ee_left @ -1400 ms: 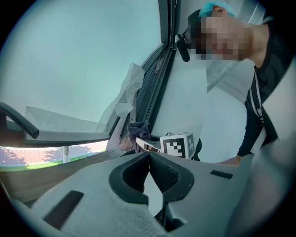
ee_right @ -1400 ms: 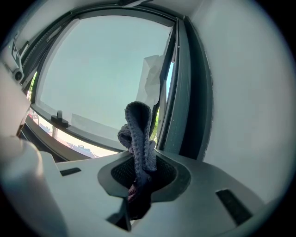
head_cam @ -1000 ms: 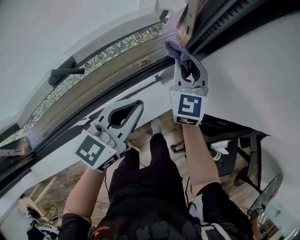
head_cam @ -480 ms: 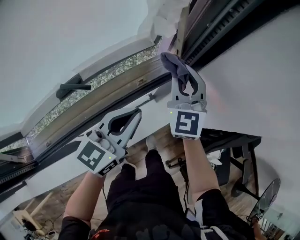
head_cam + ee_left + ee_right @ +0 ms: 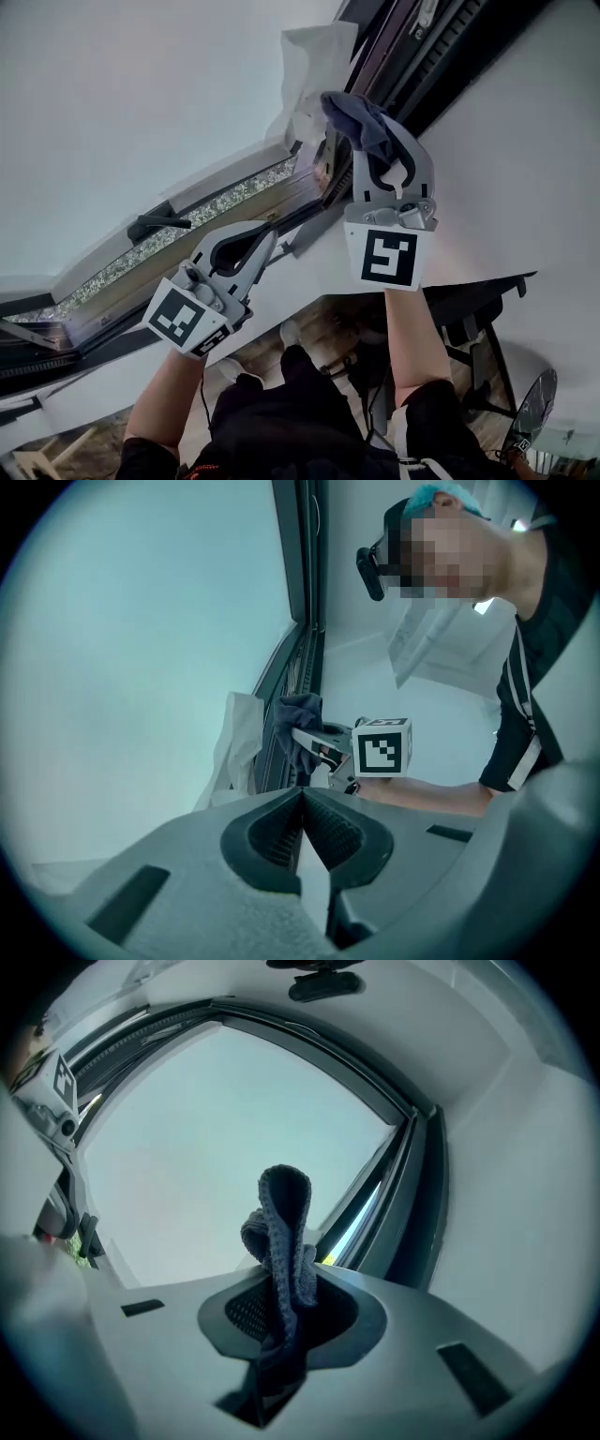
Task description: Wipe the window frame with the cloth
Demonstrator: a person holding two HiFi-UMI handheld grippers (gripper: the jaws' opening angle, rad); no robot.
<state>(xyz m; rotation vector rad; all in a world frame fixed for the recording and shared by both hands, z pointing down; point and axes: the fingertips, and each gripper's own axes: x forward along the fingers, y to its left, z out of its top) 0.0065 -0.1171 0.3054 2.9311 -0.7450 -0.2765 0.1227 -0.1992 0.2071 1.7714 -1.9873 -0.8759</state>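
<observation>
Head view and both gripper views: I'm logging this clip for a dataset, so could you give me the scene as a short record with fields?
Setting: person reaching up to a window, a gripper in each hand
Right gripper: shut on cloth
Cloth state: grey, bunched, raised to the corner of the window frame; contact cannot be told
Left gripper: jaws together, nothing between them, held lower, off the frame
Window handle: dark, left of both grippers

A crumpled white sheet (image 5: 317,70) shows near the top, while a dark desk (image 5: 478,292) stands on the wooden floor (image 5: 328,328) below.
</observation>
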